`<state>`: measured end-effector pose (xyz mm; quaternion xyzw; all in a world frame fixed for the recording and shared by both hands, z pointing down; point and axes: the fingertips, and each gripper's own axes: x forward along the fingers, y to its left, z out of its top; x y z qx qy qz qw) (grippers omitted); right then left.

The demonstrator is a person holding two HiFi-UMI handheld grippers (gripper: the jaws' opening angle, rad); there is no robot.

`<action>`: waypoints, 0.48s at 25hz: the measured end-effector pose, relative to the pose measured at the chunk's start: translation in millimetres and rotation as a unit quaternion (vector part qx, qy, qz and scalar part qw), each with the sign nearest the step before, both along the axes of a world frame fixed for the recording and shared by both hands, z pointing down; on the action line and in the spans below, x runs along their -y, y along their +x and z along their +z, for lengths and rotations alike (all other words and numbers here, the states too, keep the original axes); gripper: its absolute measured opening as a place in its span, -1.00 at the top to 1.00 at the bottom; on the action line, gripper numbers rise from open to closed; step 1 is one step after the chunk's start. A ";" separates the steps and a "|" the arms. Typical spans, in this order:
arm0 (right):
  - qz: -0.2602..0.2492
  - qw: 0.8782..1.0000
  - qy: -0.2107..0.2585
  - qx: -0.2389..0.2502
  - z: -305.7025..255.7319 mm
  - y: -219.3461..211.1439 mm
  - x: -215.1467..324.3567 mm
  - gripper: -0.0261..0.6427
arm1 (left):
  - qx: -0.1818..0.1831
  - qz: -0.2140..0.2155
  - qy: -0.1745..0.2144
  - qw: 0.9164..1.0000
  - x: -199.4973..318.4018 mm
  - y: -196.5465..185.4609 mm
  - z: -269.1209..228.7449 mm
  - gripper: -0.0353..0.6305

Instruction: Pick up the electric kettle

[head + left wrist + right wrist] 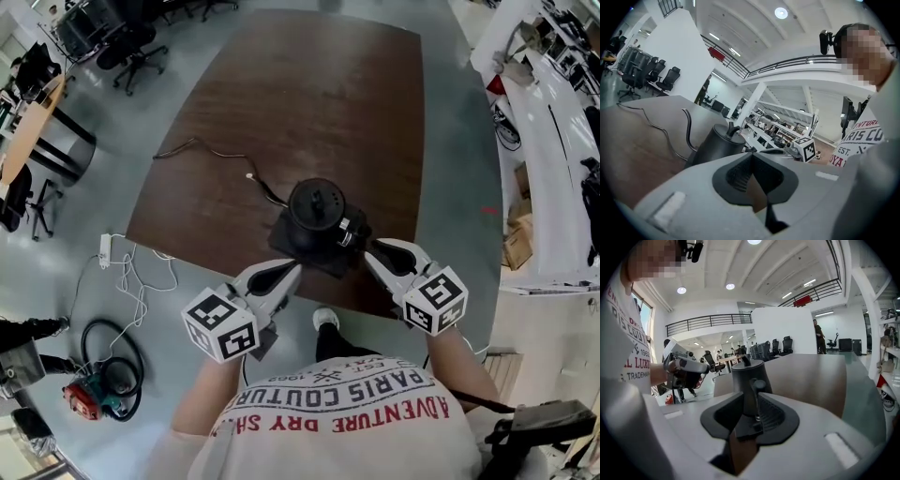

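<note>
Item: electric kettle [317,208], blk, qty 1. It's sitting upright on its dark base [328,265] near the front edge of the brown table [309,84], w/ its handle [757,397] pointing toward the person's R side. Cord [202,147] is trailing from the base across the tabletop toward the far L. L gripper [753,153] is hovering just beside the kettle's near-L flank, apparently not touching it. Its jaws are pressing together at the tips w/ nothing btwn them. R gripper [751,394] is reaching in at the handle. Its jaws are standing apart, w/ the handle rising in the gap btwn them, nearer one pad than the other. Person in a printed tee [347,422] is standing at the table's front edge, holding one gripper in each hand. Floor, L of table: white power strip [105,248] is lying w/ a loose white lead, and a blk cable coil [117,361] is lying nearer the person. Office chairs [131,47] are standing beyond the far-L corner.
</note>
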<state>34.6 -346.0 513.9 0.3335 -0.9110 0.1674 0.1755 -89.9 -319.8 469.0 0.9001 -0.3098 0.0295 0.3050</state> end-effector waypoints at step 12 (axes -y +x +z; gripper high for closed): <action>-0.027 0.999 0.029 -0.023 24.2 -23.1 27.0 0.40 | 0.003 -0.009 -0.012 1.000 4.3 -9.2 12.9 0.89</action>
